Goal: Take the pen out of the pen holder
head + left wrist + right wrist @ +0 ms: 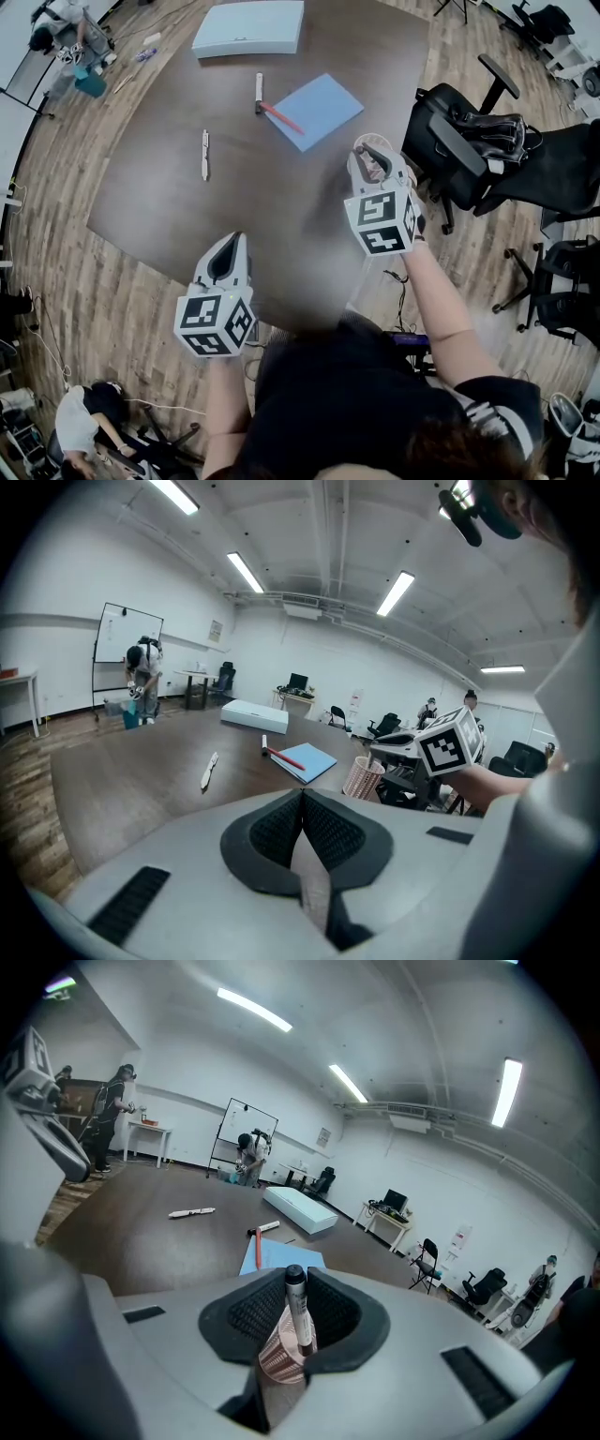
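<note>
Right now your right gripper (372, 155) is pinching the dark pen (299, 1312) near its capped top, one pad on each side. The pink mesh pen holder (362, 778) sits directly under the jaws, near the edge of the dark table (159, 197) closest to you. The pen's lower end appears to be down inside the holder, though neither gripper view shows its tip. For a clean pull, lift straight up along the pen's own line rather than sweeping sideways. A mesh cup like that looks light, and a slanted pull will likely drag its rim or tip it toward the edge. Hold the pinch firm, since a round barrel can pivot between the pads. Your left gripper (302, 806) hangs over the near edge with its jaws pressed together and nothing in them. If the holder rides up with the pen, use it to steady the cup's wall.
</note>
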`<state>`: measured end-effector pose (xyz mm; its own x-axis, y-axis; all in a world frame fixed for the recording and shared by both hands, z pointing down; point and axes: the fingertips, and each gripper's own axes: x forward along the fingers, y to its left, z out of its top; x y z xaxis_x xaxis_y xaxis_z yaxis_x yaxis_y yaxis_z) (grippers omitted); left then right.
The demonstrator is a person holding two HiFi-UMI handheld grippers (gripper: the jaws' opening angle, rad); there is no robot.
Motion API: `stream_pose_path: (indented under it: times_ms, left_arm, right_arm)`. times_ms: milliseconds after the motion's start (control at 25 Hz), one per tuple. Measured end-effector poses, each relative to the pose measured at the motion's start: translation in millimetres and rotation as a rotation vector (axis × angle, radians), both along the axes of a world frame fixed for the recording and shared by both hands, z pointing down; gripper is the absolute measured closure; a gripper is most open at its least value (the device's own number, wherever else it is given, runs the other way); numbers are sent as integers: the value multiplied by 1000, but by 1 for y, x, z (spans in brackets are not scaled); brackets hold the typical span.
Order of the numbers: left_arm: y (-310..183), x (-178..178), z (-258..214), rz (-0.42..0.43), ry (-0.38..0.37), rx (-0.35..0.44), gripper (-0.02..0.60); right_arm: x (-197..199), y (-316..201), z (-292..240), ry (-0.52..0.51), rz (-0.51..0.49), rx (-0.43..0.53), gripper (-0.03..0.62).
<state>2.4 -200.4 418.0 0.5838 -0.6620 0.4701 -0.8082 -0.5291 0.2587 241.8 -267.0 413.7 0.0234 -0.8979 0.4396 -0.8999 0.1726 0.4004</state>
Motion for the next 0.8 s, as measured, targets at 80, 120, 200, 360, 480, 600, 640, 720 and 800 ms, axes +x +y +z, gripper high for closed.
stream_pose_path:
  times_ms: [80, 120, 200, 360, 480, 600, 640, 720, 800]
  left_arm:
    - [2, -3, -4, 0, 5, 8, 554]
    - [3, -4, -5, 0, 8, 12, 554]
    - [5, -7, -8, -3, 15, 19, 554]
    - [9, -18, -12, -18, 30, 30, 554]
    - [12, -30, -14, -43, 37, 34, 554]
    - [15, -41, -13, -69, 40, 33, 554]
    - [16, -45, -13, -76, 39, 32, 554]
    - [17, -53, -11, -92, 37, 28, 554]
    - [17, -62, -9, -110, 38, 23, 554]
  right_arm:
    - [-4, 4, -11, 14, -9, 23, 508]
    - [-7, 6, -17, 23, -16, 36, 507]
    - [-12, 8, -28, 50, -33, 62, 507]
    - [-26, 13, -49, 99, -69, 108, 507]
    - [-43, 16, -64, 118, -112, 144, 508]
    - [-62, 17, -75, 132, -163, 174, 507]
    - [-69, 18, -78, 130, -181, 181, 507]
    - [-84, 19, -80, 124, -220, 191, 507]
    - [-100, 19, -78, 126, -261, 190, 507]
